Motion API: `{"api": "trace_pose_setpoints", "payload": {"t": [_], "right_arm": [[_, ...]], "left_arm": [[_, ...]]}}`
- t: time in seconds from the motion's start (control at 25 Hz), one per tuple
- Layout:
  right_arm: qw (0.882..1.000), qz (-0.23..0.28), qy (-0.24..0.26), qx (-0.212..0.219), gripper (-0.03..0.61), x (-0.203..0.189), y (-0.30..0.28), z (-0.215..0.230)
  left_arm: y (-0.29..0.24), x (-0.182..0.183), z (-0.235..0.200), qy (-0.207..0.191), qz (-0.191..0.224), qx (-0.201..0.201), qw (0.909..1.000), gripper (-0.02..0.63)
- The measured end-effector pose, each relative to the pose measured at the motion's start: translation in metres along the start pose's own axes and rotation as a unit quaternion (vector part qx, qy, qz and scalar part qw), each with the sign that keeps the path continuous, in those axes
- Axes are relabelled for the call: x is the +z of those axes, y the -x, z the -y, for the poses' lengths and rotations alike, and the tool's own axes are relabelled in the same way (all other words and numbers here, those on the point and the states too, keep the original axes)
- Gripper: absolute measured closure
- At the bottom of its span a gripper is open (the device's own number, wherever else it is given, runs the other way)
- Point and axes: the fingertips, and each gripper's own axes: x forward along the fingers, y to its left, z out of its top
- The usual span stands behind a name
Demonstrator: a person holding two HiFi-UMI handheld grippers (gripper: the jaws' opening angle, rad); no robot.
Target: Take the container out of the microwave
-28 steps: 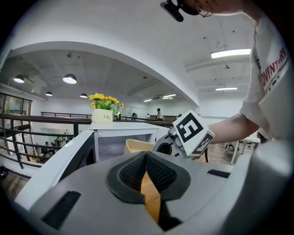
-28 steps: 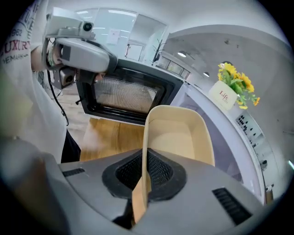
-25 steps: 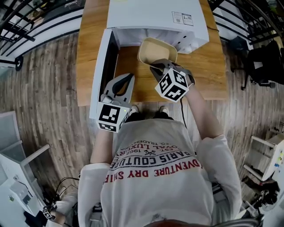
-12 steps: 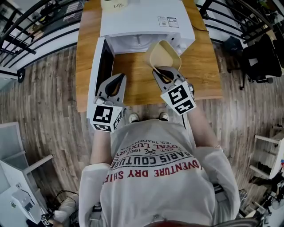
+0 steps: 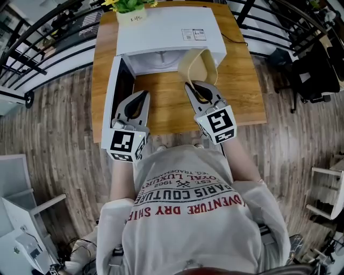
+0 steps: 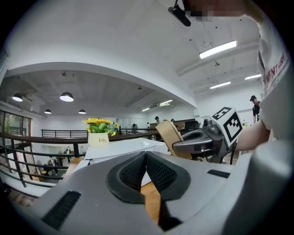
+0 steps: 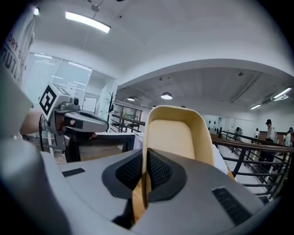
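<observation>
The beige container [image 5: 198, 66] hangs tipped up on its edge in front of the white microwave [image 5: 166, 31], above the wooden table [image 5: 244, 91]. My right gripper [image 5: 194, 86] is shut on its near rim; in the right gripper view the rim runs between the pads [image 7: 144, 176] and the container [image 7: 177, 137] rises above them. My left gripper [image 5: 141, 96] hovers beside the open microwave door [image 5: 114, 102], shut and holding nothing. In the left gripper view its tips [image 6: 146, 155] meet, with the container [image 6: 167, 133] and the right gripper off to the right.
A pot of yellow flowers [image 5: 130, 8] stands behind the microwave at the table's far edge. The open door juts out past the table's front left. Black railings [image 5: 32, 32] run behind the table, and a dark chair [image 5: 317, 70] stands to the right.
The right gripper has lifted the container away from the microwave's mouth and rolled it from lying flat to standing on edge. The left gripper has risen a little.
</observation>
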Motion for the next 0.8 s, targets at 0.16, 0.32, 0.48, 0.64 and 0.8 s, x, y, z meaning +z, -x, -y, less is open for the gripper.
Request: {"api": "trace_pose_setpoints", "payload": {"t": [0.16,0.32,0.48,0.64,0.8], "right_arm": [[1.000,0.003,-0.016,-0.005,0.548,-0.001,0.001,0.007],[1.000,0.011,-0.019,-0.008,0.549,0.000,0.000,0.010],[0.999,0.022,-0.030,-0.012,0.549,0.001,-0.003,0.013],[0.999,0.029,-0.031,-0.020,0.549,0.005,-0.005,0.014],[0.998,0.034,-0.039,-0.032,0.549,0.006,-0.008,0.019]], "left_arm": [[-0.004,0.006,0.004,0.031,0.017,-0.007,0.9993,0.598],[-0.008,0.006,0.003,0.017,0.014,-0.001,0.9998,0.598],[-0.011,0.004,-0.001,0.013,0.011,0.003,0.9999,0.598],[-0.013,0.006,-0.004,0.012,0.011,0.005,0.9999,0.598],[-0.016,0.006,-0.007,0.013,0.010,0.005,0.9999,0.597]]}}
